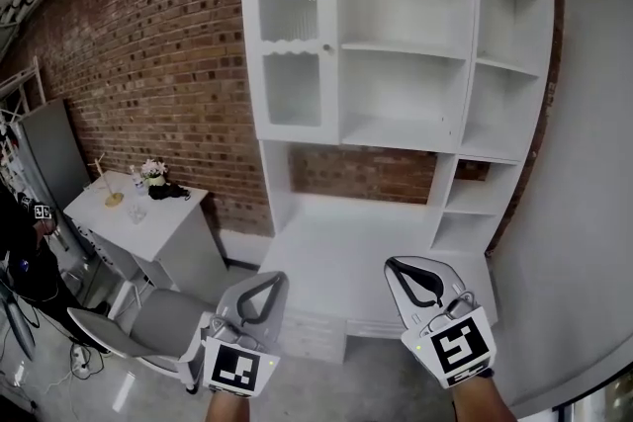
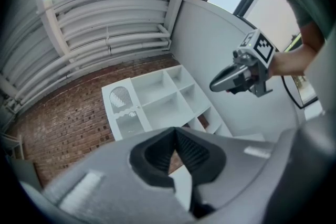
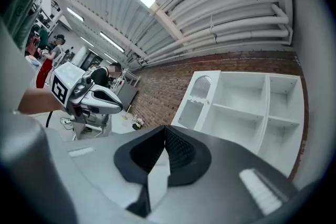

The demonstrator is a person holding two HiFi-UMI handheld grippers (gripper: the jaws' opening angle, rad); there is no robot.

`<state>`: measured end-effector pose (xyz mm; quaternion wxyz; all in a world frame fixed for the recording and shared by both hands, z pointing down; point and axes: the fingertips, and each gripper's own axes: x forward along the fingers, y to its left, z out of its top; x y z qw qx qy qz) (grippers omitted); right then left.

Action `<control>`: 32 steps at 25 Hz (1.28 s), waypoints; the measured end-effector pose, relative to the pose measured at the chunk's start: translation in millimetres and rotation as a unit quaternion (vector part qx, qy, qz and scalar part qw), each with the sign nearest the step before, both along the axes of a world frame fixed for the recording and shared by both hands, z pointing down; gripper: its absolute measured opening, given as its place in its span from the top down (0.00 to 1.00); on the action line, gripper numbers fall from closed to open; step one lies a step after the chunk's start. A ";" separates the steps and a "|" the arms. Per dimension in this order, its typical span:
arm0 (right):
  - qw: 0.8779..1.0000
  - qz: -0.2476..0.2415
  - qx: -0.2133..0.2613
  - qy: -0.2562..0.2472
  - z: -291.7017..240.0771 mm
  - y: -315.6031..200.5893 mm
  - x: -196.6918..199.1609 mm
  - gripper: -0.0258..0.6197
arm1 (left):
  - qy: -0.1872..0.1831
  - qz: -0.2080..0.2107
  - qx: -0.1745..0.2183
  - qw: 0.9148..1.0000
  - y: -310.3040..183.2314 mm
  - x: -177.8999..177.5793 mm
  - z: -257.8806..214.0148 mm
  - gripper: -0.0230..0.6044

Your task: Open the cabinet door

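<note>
With left gripper [image 1: 274, 279] and right gripper [image 1: 397, 265] both closed on nothing, well short of the arched cabinet door [image 1: 290, 49] (upper left, shut), unopened jaws could merely bump its small knob [image 1: 327, 46].

No legible text, seemingly
</note>
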<state>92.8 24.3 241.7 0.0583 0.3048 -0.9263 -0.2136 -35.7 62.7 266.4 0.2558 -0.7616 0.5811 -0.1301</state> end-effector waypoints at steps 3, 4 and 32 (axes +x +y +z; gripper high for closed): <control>1.000 -0.009 0.001 -0.001 -1.6 -25.7 7.6 0.95 | -0.003 -0.007 -0.003 1.000 -24.2 8.7 -0.5 0.97; 1.000 -0.013 0.003 -0.001 -2.6 -34.4 10.3 0.95 | -0.005 -0.011 -0.003 1.000 -32.4 11.9 -1.4 0.97; 0.998 -0.065 0.010 -0.008 -7.8 -217.6 -38.4 0.95 | -0.001 -0.044 -0.002 0.999 -209.5 -15.6 -10.7 0.97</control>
